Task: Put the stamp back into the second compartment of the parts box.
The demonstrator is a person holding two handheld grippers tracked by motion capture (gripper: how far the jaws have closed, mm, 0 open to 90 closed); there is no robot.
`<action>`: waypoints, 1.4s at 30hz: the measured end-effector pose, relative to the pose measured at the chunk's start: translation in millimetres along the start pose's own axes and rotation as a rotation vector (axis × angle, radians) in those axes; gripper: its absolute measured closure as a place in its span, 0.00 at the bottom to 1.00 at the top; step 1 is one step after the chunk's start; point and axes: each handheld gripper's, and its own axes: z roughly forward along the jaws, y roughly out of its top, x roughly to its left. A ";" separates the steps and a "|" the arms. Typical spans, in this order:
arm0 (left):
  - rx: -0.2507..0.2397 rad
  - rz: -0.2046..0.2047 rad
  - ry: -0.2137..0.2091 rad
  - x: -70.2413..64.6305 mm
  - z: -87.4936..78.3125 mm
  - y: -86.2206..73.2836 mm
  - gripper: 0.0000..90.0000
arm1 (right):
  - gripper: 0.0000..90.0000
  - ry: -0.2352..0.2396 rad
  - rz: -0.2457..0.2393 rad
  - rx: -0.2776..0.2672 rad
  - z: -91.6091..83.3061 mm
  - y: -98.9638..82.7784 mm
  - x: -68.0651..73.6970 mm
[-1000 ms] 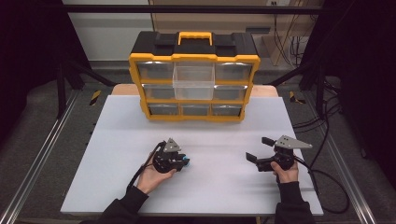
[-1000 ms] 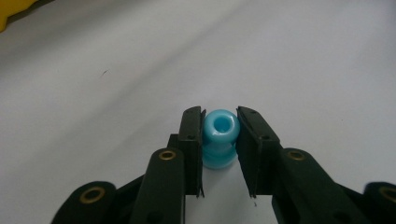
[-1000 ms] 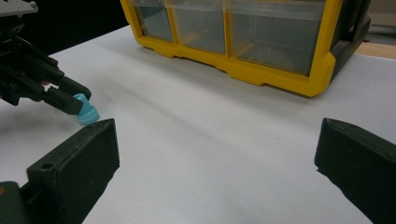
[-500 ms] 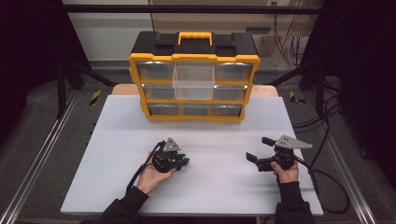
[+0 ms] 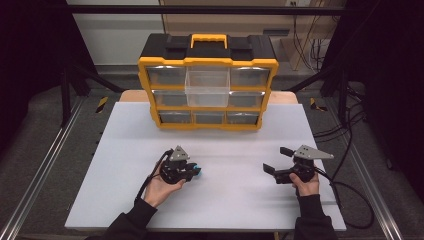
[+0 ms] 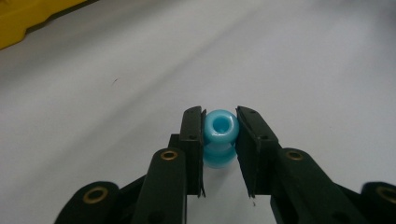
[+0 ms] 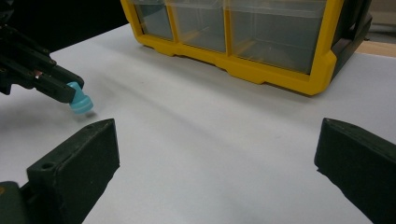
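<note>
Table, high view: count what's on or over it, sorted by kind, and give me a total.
Drawer cabinet: 1
Blue bead: 1, clamped in the left gripper
Grippers: 2, the left one and the right gripper, whose jaws stand open with nothing between them
Total: 4

1 blue bead (image 6: 219,133). 1 yellow drawer cabinet (image 5: 207,62) w/ 9 clear drawers, 3 rows x 3; 1 drawer (image 5: 206,88) pulled out. 2 grippers: left gripper (image 5: 196,172), right gripper (image 5: 277,160). 1 tabletop (image 5: 125,145).
</note>
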 end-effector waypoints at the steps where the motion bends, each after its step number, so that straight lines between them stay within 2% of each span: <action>1: -0.002 0.001 -0.002 0.0 -0.8 0.3 0.80 | 0.01 0.000 0.000 0.000 -0.1 0.0 0.0; 12: -0.029 0.005 -0.005 -0.3 -12.3 5.1 0.80 | 0.00 0.002 0.000 0.001 -0.1 0.0 0.0; 42: -0.088 -0.005 0.002 9.0 -47.9 16.7 0.80 | 0.00 0.007 0.004 0.001 -0.3 -0.7 -0.4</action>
